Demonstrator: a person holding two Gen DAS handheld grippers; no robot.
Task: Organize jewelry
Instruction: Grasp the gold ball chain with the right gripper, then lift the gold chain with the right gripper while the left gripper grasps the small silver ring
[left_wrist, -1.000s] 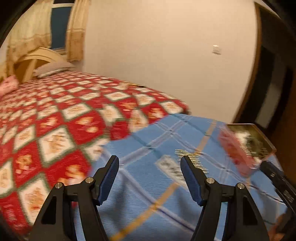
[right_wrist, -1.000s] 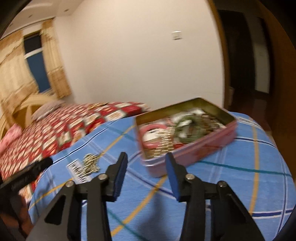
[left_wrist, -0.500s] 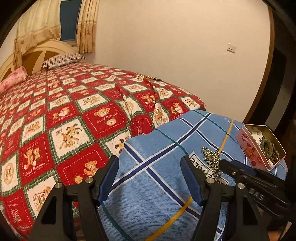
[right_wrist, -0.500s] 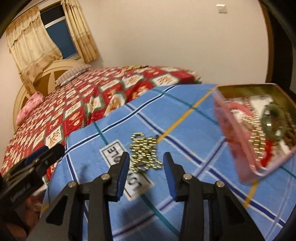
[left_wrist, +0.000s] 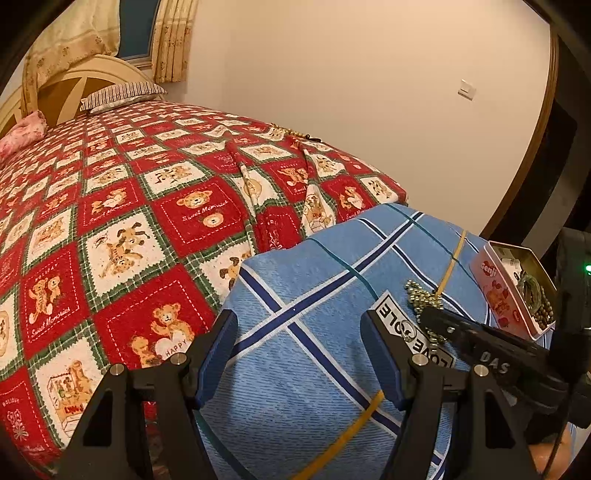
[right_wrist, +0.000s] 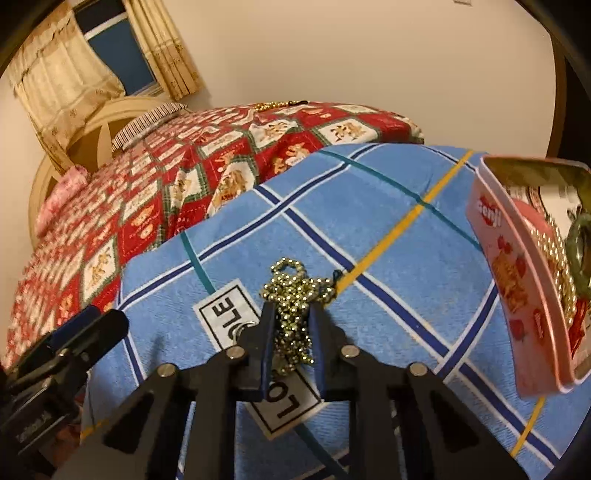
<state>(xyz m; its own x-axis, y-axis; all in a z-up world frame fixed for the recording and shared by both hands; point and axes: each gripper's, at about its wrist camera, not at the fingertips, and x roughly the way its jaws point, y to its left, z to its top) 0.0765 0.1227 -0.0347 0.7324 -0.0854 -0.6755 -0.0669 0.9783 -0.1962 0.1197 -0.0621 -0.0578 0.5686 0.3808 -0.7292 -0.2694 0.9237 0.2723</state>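
Right gripper (right_wrist: 290, 314) is seen low over the blue plaid cloth (right_wrist: 388, 236); its blue-padded fingers (right_wrist: 266, 325) are drawn close on either side of the heaped gold ball-bead chain (right_wrist: 295, 295). The chain's near part is held between the pads, so the fingers are taken as clenched on it. The rest of the heap lies on the cloth, beside a white printed label with black lettering (right_wrist: 258, 350) and just left of a yellow stripe.

From the left wrist view, the same chain (left_wrist: 423, 297) is seen under the tip of the right gripper (left_wrist: 434, 321), on the cloth (left_wrist: 314, 332).

Left gripper (left_wrist: 297, 350) is held above the near left part of the cloth, well apart from the chain. Its fingers (left_wrist: 218, 354) are spread wide and released, with nothing between them.

A pink rectangular tin with a gold interior (right_wrist: 517, 280) stands open on the right side of the cloth, near the chain but not touching it. Gold beads, a green ring-shaped piece and a pink round item are noted inside it. In the left view the tin (left_wrist: 495, 291) is at the far right edge.

A red teddy-bear patchwork quilt (left_wrist: 129, 229) covers the bed beyond the cloth. A second string of gold beads (right_wrist: 269, 105) lies on its far edge.
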